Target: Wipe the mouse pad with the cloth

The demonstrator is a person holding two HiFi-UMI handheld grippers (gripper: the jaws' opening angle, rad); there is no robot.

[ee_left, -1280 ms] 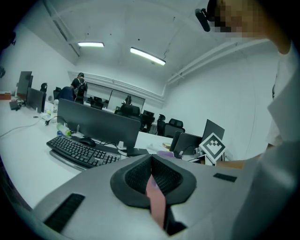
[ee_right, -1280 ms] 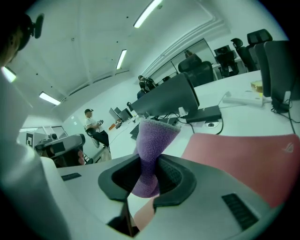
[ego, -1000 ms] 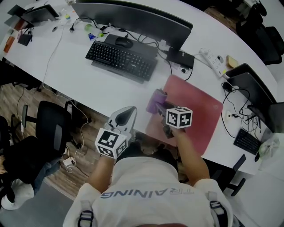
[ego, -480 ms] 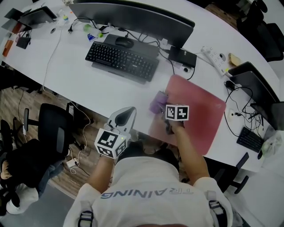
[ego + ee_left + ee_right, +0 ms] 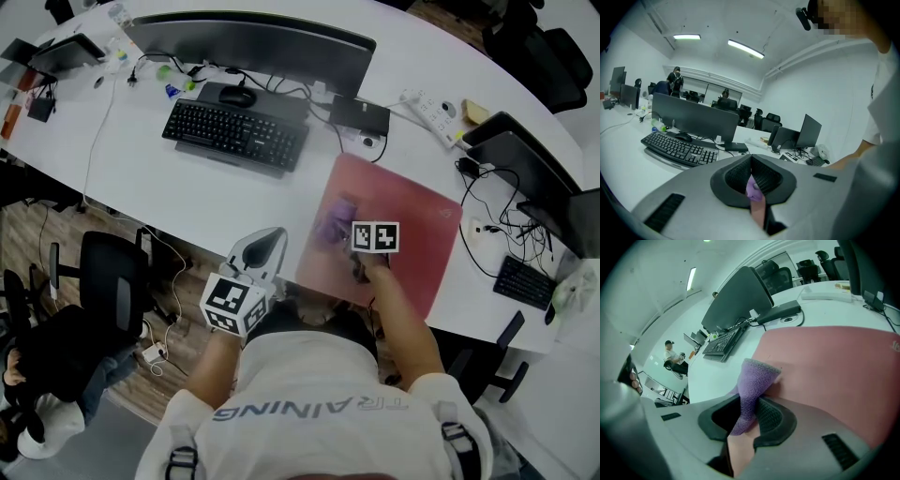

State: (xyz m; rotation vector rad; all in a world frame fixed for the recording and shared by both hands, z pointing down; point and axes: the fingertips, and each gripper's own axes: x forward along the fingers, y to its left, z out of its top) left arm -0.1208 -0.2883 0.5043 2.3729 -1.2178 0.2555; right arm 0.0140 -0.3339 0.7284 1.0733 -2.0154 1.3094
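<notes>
The white table [image 5: 169, 183] is carrying a red mouse pad [image 5: 417, 220], a black keyboard [image 5: 234, 136], a monitor [image 5: 262, 47] and a power strip [image 5: 427, 108].

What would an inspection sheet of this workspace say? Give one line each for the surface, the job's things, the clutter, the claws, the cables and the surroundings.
Surface: curved white desk, no spills seen.
Job's things: pink rectangular mouse pad lies flat near the desk's front edge; purple knitted cloth rests on its left part.
Clutter: black keyboard, black computer mouse, wide dark monitor, white power strip.
Claws: right claw shut on the cloth; left claw shut, holding nothing, off the desk's front edge.
Cables: black cables looped right of the pad; white cable running across the desk's left end.
Surroundings: black office chair on wooden floor.
</notes>
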